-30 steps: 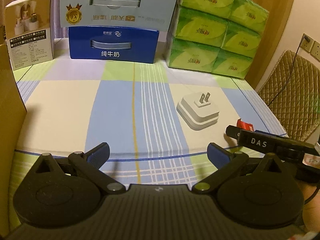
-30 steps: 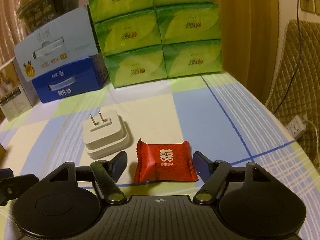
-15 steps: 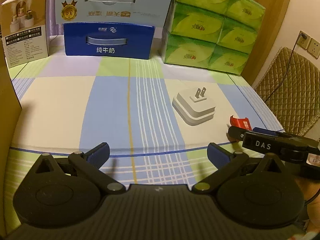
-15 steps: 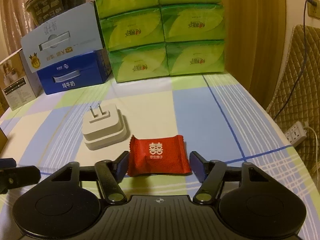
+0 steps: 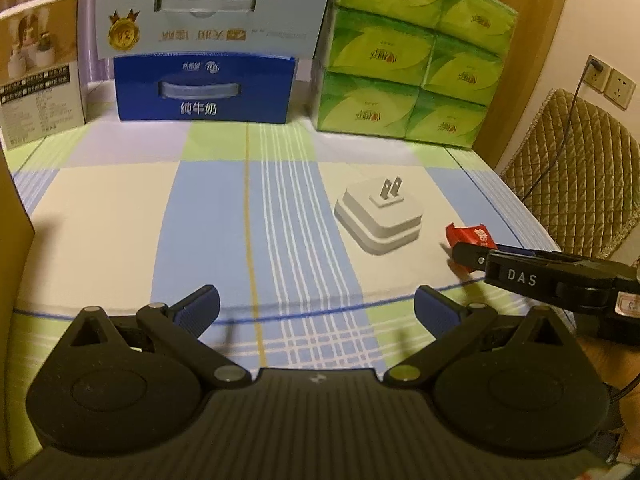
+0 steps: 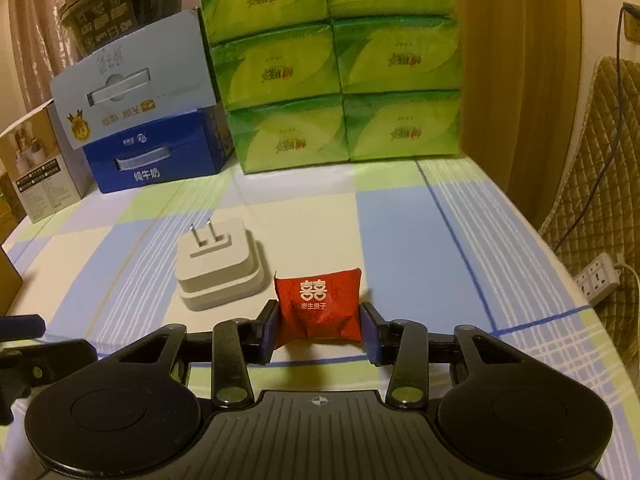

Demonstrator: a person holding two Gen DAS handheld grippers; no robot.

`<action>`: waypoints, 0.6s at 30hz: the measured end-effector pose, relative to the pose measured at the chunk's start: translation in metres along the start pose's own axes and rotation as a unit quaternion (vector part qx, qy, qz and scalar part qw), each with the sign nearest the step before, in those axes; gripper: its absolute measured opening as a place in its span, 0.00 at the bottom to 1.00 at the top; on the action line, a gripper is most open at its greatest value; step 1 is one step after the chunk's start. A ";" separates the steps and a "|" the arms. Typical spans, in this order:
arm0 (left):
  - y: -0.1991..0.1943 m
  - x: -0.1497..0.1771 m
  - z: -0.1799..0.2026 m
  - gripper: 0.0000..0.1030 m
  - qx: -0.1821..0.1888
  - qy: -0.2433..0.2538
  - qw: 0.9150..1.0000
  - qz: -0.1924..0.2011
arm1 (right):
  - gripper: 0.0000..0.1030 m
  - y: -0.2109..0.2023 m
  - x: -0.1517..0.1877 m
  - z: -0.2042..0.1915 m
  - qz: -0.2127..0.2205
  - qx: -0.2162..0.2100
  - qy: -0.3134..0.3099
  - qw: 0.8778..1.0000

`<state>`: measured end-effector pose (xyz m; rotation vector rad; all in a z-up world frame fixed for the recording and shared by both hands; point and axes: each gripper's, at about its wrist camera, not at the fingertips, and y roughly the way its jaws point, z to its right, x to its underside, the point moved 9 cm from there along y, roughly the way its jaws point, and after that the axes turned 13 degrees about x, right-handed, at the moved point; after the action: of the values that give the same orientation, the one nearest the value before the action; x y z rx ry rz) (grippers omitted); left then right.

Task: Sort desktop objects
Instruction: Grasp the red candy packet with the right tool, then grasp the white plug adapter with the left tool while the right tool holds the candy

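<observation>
A red candy packet (image 6: pixel 318 306) with white characters is pinched between the fingers of my right gripper (image 6: pixel 320 326), which is shut on it just above the checked tablecloth. The packet bulges and stands tilted up. From the left wrist view the same red packet (image 5: pixel 472 235) peeks out behind the right gripper's black finger. A white plug adapter (image 6: pixel 218 266) with two prongs up lies just left of the packet, also seen as the adapter (image 5: pixel 380 216) in the left view. My left gripper (image 5: pixel 316 306) hovers open over the tablecloth's front, holding nothing.
Stacked green tissue packs (image 6: pixel 336 68) and a blue milk carton box (image 5: pixel 204 88) line the back. A small product box (image 5: pixel 40 88) stands back left, a cardboard wall (image 5: pixel 12 216) at far left. A quilted chair (image 5: pixel 576 164) and power strip (image 6: pixel 598 280) lie off the table's right edge.
My right gripper has closed from open onto the red packet, squeezing it so it bulges and tips up. The left gripper has drifted slightly, staying open.
</observation>
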<state>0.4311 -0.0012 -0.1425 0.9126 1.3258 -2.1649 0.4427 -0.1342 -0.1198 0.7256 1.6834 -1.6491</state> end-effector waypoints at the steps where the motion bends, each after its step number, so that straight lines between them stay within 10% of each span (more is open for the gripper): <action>1: 0.000 -0.002 0.000 0.99 0.000 0.001 1.000 0.003 | 0.38 0.000 -0.002 0.002 0.001 0.000 0.002 1.000; 18: 0.074 -0.033 0.031 0.98 0.035 0.004 0.999 -0.005 | 0.38 0.006 -0.023 0.049 0.015 0.029 0.039 0.999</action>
<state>0.4932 -0.0609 -0.1537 0.9444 1.2681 -2.2302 0.4657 -0.1816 -0.1044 0.8487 1.6772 -1.6744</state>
